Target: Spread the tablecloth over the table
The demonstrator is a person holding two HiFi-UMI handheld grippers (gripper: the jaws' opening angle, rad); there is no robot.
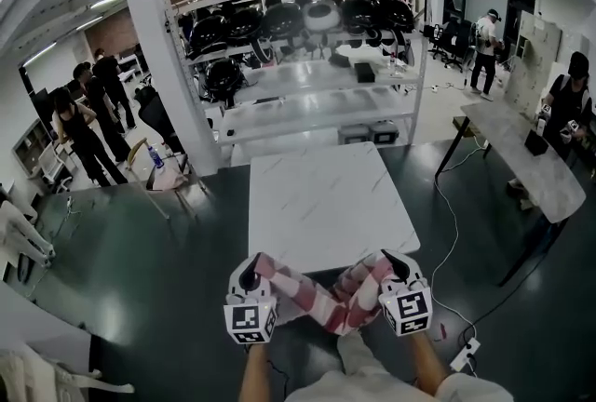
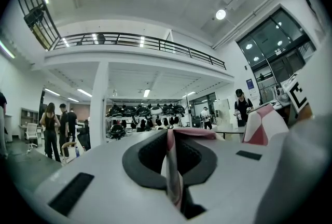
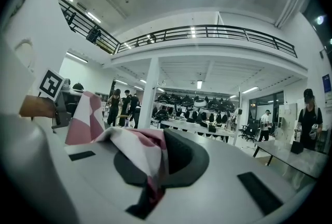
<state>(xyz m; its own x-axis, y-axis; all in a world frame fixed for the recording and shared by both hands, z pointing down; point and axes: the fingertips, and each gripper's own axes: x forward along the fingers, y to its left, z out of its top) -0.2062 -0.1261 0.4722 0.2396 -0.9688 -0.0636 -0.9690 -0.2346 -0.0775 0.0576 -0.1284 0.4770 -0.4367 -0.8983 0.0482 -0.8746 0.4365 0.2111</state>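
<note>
a large open workshop with a dark floor point(image 1: 140, 251), shelving point(image 1: 317, 79) at the upper centre of the head view, and people point(image 1: 88, 126) at the upper left and right edges. a white marble-pattern table point(image 1: 321, 195) stands at the centre, its top bare. the tablecloth point(image 1: 321, 302), pink and white checked, hangs bunched at the lower centre, strung between the two grippers by the table's near edge. the left gripper point(image 1: 251, 268) is clamped on one end; its own view shows a thin fold pinched between closed jaws. the right gripper point(image 1: 395, 266) is likewise closed on the other end, with cloth spilling over one jaw.

procedure, as judged: keep both grips firm. draw the grippers apart until the held edge is taut. carry it level over the top toward the far edge. lower evenly so the overhang matches on both sides.

not determinable:
- whether corners or mid-edge points are held.
- how much cloth hangs below, hidden behind the grippers and the person's arms point(image 1: 253, 377).
- whether the cloth touches the table edge.
</note>
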